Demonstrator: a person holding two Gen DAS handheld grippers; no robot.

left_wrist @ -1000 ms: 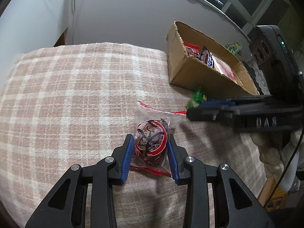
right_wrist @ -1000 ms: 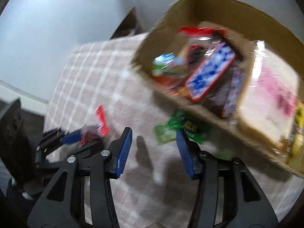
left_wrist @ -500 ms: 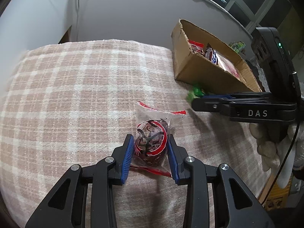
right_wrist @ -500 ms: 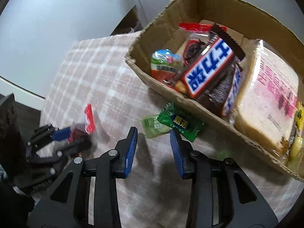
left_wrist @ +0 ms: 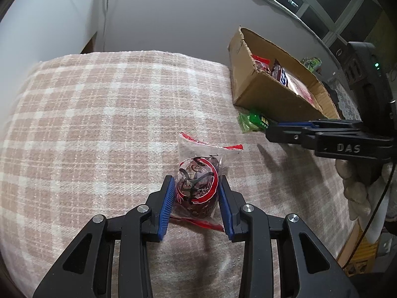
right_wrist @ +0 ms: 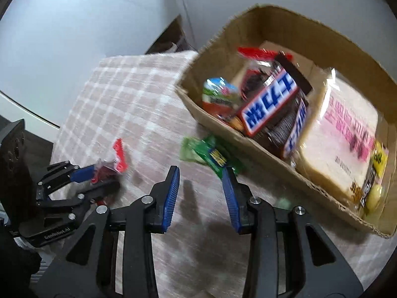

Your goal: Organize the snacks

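Note:
My left gripper is shut on a clear red-edged snack packet holding a dark round snack, low over the checked cloth. The packet also shows in the right wrist view. My right gripper is open and empty, just short of two green candy packets lying against the cardboard box. The green packets also show in the left wrist view, beside the box. The box holds a Snickers bar, wrapped bread and other snacks.
A grey wall stands behind the cloth-covered surface. The cloth's far edge drops off at the back left. A window and clutter lie beyond the box at the right.
My right gripper has narrowed its opening and come lower and closer to the green candy packets. My left gripper has stayed shut on the red-edged packet, the view widening a little.

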